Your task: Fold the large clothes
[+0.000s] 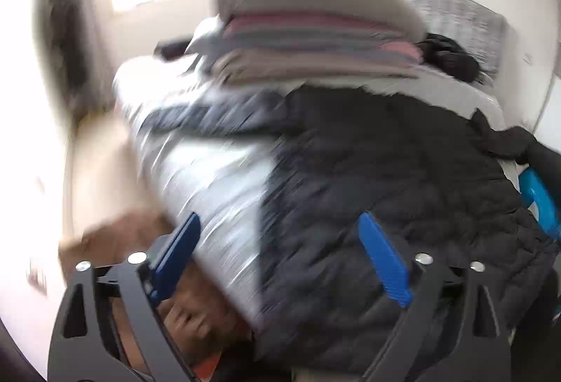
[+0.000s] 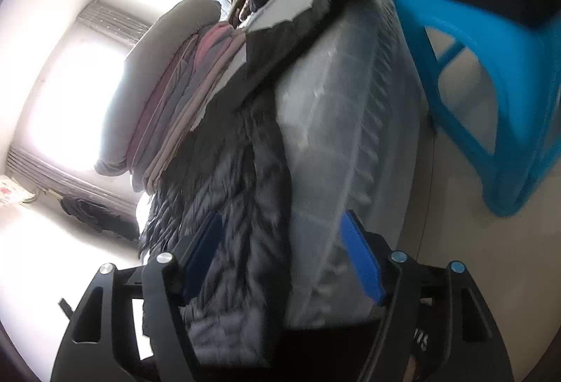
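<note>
A dark quilted puffer jacket (image 1: pixel 385 150) lies rumpled across the bed.

Motion smears my left wrist view: the mattress side (image 1: pixel 210 171) is streaks, and the brown thing (image 1: pixel 196 315) on the floor under my left gripper (image 1: pixel 280 259) is unreadable. The dark puffer jacket (image 1: pixel 403 192) runs behind my fingers. The blue stool (image 2: pixel 491 94) is cut off at the right wrist view's edge.

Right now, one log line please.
left tongs: open | right tongs: open | black puffer jacket: unfolded on mattress | folded pile: behind
</note>
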Action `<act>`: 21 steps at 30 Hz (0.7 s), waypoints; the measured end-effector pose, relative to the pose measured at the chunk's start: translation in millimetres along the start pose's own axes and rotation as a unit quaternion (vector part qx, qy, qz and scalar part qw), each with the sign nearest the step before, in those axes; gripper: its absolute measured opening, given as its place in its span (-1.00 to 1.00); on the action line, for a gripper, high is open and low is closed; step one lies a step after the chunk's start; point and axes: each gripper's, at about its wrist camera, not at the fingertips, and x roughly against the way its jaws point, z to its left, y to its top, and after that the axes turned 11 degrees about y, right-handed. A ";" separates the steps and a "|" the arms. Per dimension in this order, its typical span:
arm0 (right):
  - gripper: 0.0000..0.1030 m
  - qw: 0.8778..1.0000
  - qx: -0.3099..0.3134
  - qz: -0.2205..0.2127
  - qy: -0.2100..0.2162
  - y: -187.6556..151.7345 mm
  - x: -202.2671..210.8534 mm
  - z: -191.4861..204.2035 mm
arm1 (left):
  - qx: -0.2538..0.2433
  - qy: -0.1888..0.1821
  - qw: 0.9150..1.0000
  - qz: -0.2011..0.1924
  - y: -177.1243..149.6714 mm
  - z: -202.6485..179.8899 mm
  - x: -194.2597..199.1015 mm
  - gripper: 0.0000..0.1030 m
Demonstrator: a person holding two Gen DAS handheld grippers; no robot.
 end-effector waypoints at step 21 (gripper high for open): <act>0.35 0.989 -0.030 -0.083 -0.123 162.6 -116.8 -28.4 | -0.077 0.010 0.997 0.022 42.8 -220.0 -96.5 0.79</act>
